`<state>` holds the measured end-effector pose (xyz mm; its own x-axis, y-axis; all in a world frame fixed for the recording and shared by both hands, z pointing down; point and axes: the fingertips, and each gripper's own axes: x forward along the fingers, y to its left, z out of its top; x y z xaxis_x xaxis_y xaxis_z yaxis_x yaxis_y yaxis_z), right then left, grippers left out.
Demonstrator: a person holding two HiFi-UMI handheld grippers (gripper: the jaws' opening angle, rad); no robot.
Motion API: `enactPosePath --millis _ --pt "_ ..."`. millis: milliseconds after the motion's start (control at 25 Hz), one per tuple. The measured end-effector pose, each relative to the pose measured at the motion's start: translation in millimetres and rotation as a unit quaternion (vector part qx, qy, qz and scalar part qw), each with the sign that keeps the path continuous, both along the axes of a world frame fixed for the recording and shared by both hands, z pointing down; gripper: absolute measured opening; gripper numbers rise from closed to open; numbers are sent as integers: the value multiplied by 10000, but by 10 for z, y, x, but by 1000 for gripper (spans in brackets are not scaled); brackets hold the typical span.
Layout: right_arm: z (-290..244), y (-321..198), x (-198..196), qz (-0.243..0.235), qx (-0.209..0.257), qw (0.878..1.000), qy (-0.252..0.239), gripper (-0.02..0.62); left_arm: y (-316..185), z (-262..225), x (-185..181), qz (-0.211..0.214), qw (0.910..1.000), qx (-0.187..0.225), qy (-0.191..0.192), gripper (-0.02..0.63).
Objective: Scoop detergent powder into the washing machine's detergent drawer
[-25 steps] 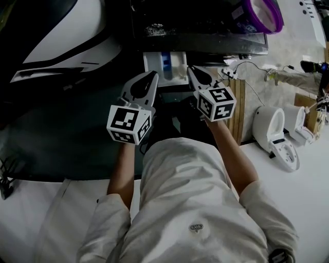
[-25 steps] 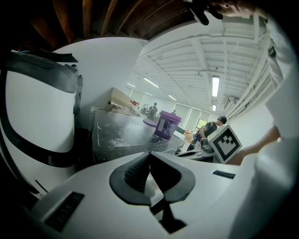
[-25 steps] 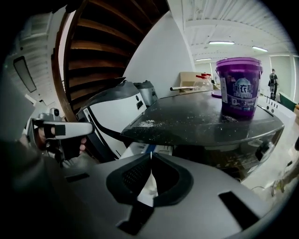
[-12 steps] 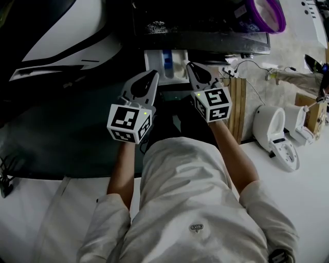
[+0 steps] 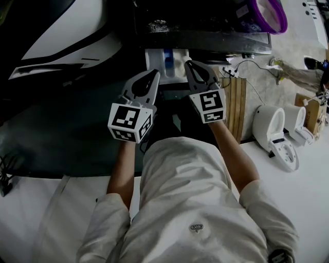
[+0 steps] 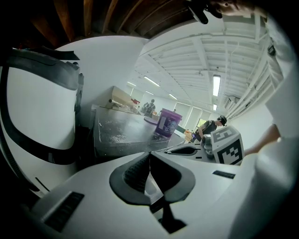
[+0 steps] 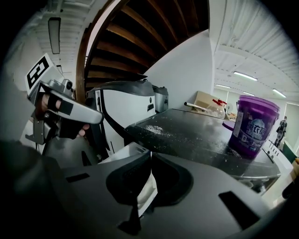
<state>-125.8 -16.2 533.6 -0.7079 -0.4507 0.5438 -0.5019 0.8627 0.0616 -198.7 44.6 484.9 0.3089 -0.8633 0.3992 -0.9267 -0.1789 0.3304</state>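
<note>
The white detergent drawer (image 5: 167, 62) stands pulled out from the front of the dark washing machine (image 5: 205, 23), with a blue insert inside it. My left gripper (image 5: 152, 76) is shut and empty, its tips at the drawer's front left corner. My right gripper (image 5: 189, 65) is also shut and empty, its tips over the drawer's right edge. A purple detergent tub (image 5: 267, 13) stands on the machine top at the right, also in the right gripper view as the tub (image 7: 256, 126). Spilled white powder (image 5: 157, 24) lies on the top. No scoop shows.
A large white and black curved machine (image 5: 61, 36) stands to the left of the washer. Wooden slats (image 5: 236, 102), cables (image 5: 247, 67) and white fixtures (image 5: 275, 128) are to the right. A person (image 6: 210, 126) stands far off in the hall.
My right gripper has shifted a little left and forward, toward the drawer, and turned slightly. The left gripper has hardly moved.
</note>
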Motion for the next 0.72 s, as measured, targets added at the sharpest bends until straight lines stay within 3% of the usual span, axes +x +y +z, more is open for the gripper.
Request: enactPosePath --millis 280,720 --pt "-76 51 -96 -444 814 9954 254 11 29 30 -18 -18 10000 -29 0 20" --pt "-111 135 -147 -733 1588 9833 498 11 66 62 -47 -32 10000 -64 -9 20"
